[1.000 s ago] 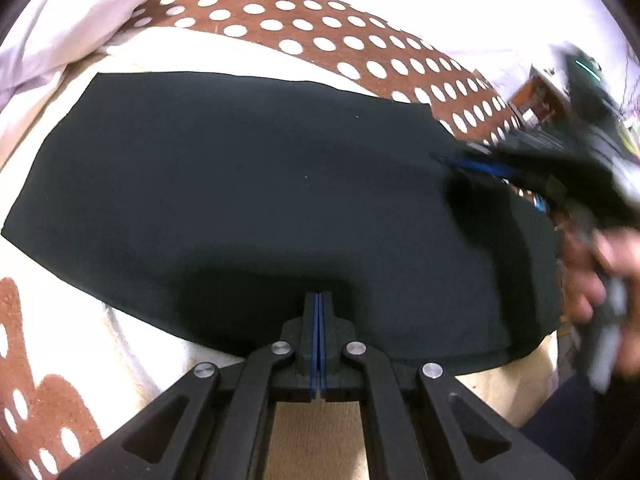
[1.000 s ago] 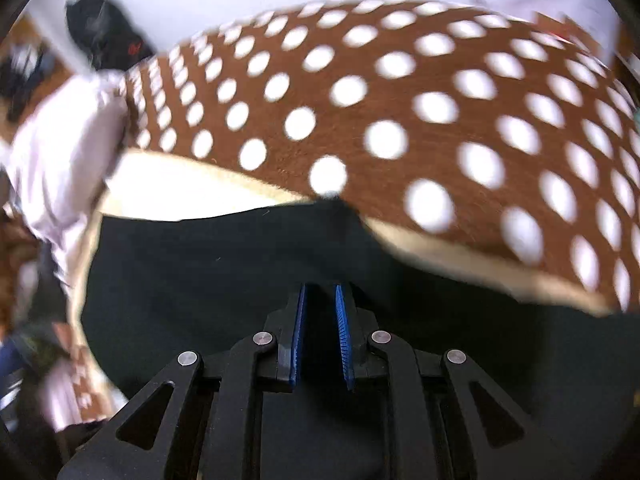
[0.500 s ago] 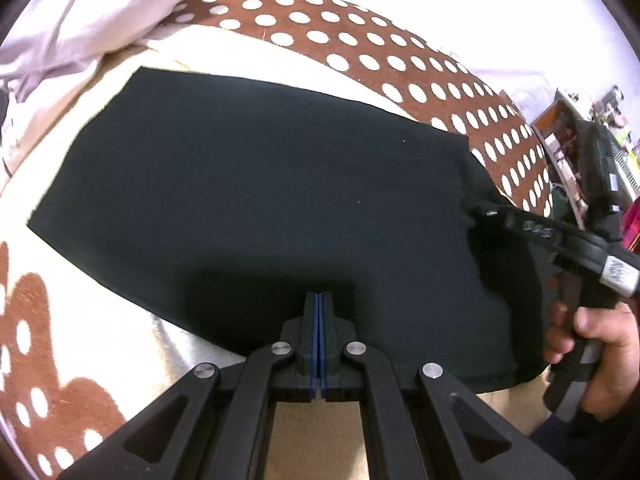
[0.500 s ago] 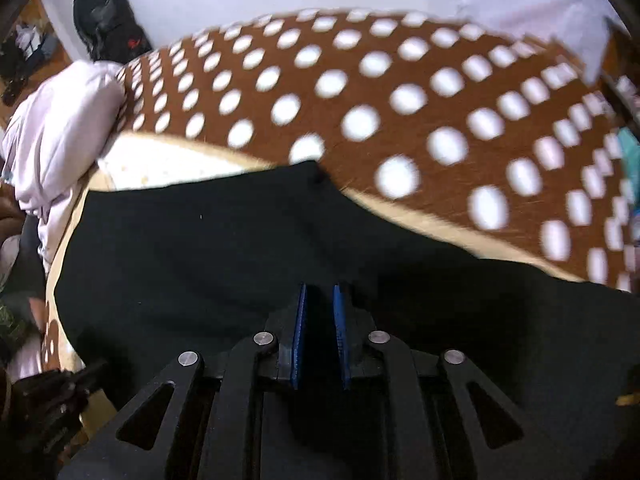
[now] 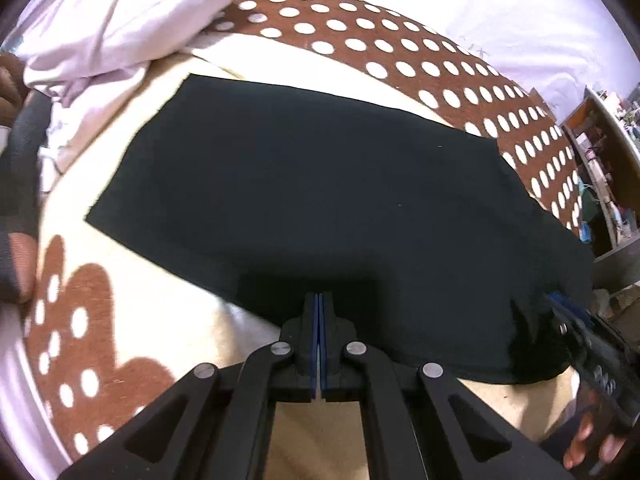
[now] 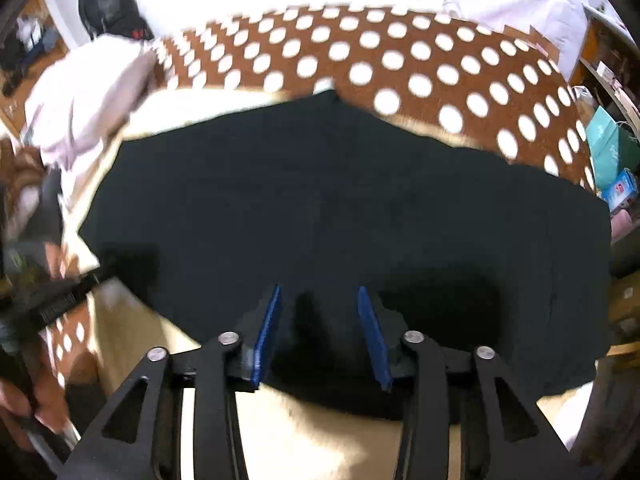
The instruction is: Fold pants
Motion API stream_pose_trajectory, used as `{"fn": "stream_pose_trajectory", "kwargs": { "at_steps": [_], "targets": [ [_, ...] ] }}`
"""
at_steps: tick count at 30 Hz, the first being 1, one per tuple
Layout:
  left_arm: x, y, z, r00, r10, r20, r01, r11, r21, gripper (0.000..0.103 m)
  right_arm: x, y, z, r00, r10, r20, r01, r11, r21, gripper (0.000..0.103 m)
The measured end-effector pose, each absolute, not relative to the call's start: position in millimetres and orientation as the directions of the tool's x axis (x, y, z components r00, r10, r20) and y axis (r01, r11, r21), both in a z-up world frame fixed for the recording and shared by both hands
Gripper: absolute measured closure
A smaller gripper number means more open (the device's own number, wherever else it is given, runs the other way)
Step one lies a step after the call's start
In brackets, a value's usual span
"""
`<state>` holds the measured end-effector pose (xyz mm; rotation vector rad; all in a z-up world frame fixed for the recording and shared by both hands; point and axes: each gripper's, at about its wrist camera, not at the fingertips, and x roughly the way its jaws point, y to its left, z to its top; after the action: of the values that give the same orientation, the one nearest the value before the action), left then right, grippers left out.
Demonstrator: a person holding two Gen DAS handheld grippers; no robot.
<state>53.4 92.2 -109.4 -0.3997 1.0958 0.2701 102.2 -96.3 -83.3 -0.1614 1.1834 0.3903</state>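
Observation:
The black pants (image 5: 320,200) lie flat and folded on the cream and brown dotted blanket (image 5: 400,56); they also fill the middle of the right wrist view (image 6: 340,200). My left gripper (image 5: 319,300) is shut with nothing between its blue pads, at the near edge of the pants. My right gripper (image 6: 318,300) is open and empty, just above the near edge of the pants. It shows blurred in the left wrist view (image 5: 560,312) at the pants' right end.
A pale lilac pillow (image 5: 120,28) lies at the far left of the bed, also in the right wrist view (image 6: 80,100). A black bag (image 6: 108,4) sits by the far wall. Shelves and clutter (image 5: 596,152) stand past the right side of the bed.
My right gripper has opened, let go of the pants and drawn back toward the near edge. The left gripper has stayed shut and pulled back a little.

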Motion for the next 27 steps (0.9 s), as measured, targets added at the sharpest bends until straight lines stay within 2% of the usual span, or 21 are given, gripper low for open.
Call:
{"fn": "stream_pose_trajectory", "kwargs": {
  "at_steps": [1, 2, 7, 12, 27],
  "targets": [
    [54, 94, -112, 0.413, 0.020, -0.910, -0.413, 0.895, -0.168, 0.101, 101, -92, -101, 0.237, 0.160, -0.958, -0.383, 0.922, 0.060, 0.059],
    [54, 94, -114, 0.405, 0.001, -0.914, -0.409, 0.895, -0.180, 0.101, 100, -94, -106, 0.223, 0.132, -0.966, -0.381, 0.924, 0.038, 0.059],
    [50, 79, -97, 0.445, 0.040, -0.895, -0.350, 0.927, -0.133, 0.101, 82, -91, -64, 0.343, 0.187, -0.921, -0.407, 0.913, 0.034, 0.059],
    [50, 75, -73, 0.506, 0.045, -0.861, -0.328, 0.934, -0.144, 0.101, 65, -96, -35, 0.397, 0.205, -0.895, -0.424, 0.905, 0.020, 0.059],
    [56, 86, -41, 0.607, 0.056, -0.793, -0.301, 0.939, -0.164, 0.101, 57, -91, -22, 0.448, 0.178, -0.876, -0.395, 0.918, -0.016, 0.059]
  ]
}}
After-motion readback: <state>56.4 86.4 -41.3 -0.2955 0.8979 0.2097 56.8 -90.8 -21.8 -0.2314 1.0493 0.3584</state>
